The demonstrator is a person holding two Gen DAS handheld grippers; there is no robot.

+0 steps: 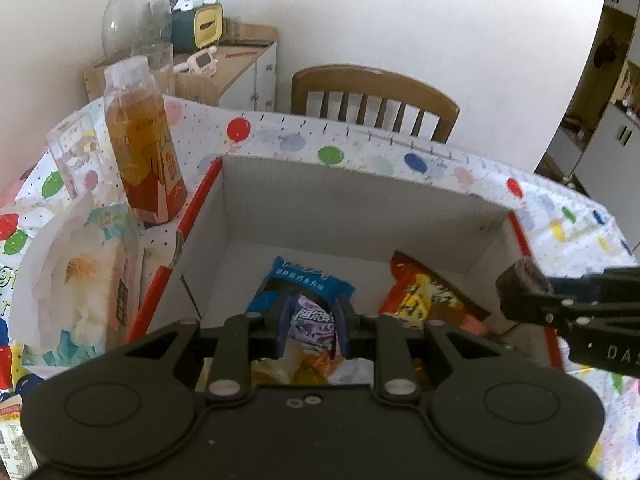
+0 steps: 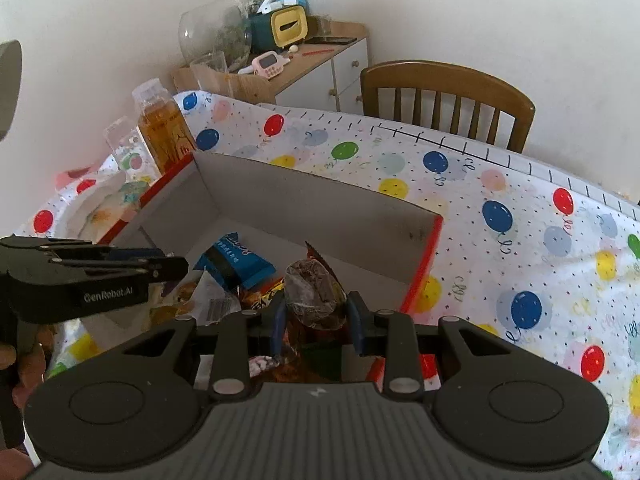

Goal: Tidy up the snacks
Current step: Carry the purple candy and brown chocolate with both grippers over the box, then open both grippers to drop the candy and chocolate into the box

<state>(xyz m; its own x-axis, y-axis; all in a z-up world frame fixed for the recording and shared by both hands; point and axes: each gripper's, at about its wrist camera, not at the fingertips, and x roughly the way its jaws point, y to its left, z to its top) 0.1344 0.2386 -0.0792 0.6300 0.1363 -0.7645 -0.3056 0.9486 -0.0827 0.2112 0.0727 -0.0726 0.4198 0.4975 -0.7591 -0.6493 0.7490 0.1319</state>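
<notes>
A cardboard box (image 1: 320,196) with red edges stands on the balloon tablecloth; it also shows in the right wrist view (image 2: 304,196). Inside lie a blue snack packet (image 1: 308,276) and an orange packet (image 1: 424,296). My left gripper (image 1: 312,324) is shut on a purple-and-white candy packet (image 1: 312,320), held above the box's near side. My right gripper (image 2: 316,312) is shut on a dark brown wrapped snack (image 2: 314,288) over the box's right part; it also shows from the side in the left wrist view (image 1: 520,276). The blue packet (image 2: 236,260) also shows in the right wrist view.
A bottle of amber drink (image 1: 140,140) and a clear cup (image 1: 72,152) stand left of the box, next to a tissue pack (image 1: 80,272). A wooden chair (image 1: 376,96) and a cluttered cabinet (image 1: 240,64) stand behind the table.
</notes>
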